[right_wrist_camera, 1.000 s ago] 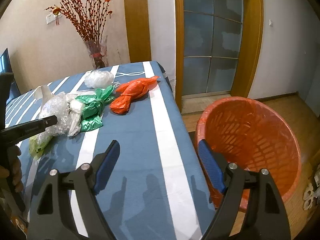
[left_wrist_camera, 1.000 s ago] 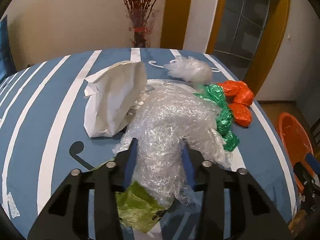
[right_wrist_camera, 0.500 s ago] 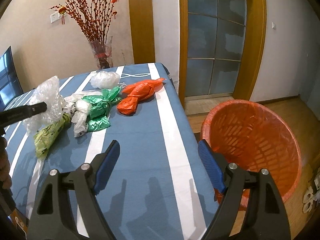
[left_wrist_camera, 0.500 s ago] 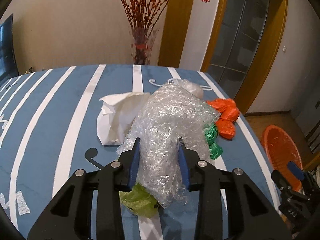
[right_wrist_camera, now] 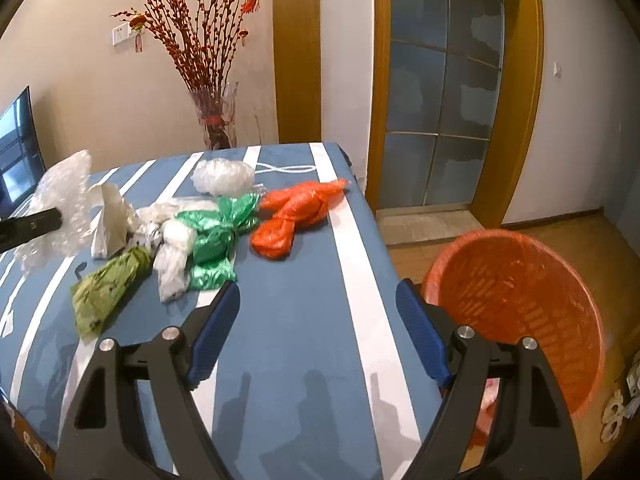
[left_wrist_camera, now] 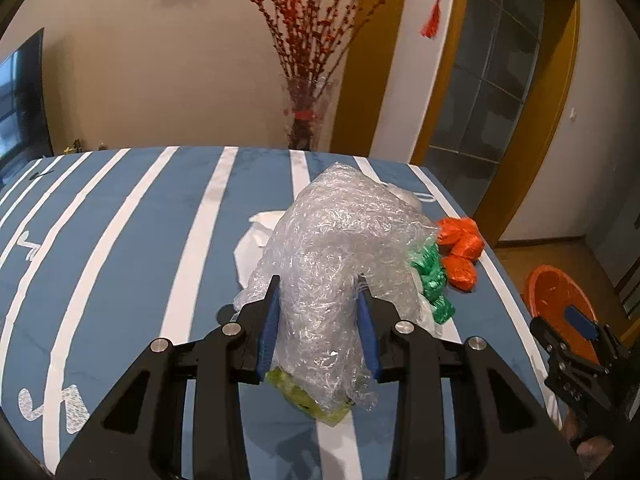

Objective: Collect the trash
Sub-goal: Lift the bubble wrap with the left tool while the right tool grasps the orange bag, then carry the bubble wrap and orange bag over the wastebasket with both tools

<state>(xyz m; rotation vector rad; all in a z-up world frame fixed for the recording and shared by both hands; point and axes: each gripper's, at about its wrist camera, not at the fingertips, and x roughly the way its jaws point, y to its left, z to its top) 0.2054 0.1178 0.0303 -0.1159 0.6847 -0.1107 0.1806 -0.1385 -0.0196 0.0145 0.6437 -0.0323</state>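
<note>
The left gripper (left_wrist_camera: 318,300) has its blue pads (left_wrist_camera: 269,322) pinched onto a crumpled wad of bubble wrap (left_wrist_camera: 340,248), which bulges out above and below the narrowed jaws and hangs clear of the blue striped tablecloth (left_wrist_camera: 120,240). That gripper tilts downward toward the table. The right gripper (right_wrist_camera: 318,312) also angles down, over the near right part of the table, with its jaws spread wide and nothing between them.

Beyond the held wrap, the rest of the trash lies in a cluster on the cloth: a yellow-green bag (right_wrist_camera: 108,284) nearest, a white paper bag (right_wrist_camera: 110,220), a clear plastic bag (right_wrist_camera: 172,252), a green bag (right_wrist_camera: 218,236), an orange bag (right_wrist_camera: 296,216) and a clear ball of plastic (right_wrist_camera: 222,176) farthest back. An orange basket (right_wrist_camera: 520,304) stands on the floor to the right of the table.
</note>
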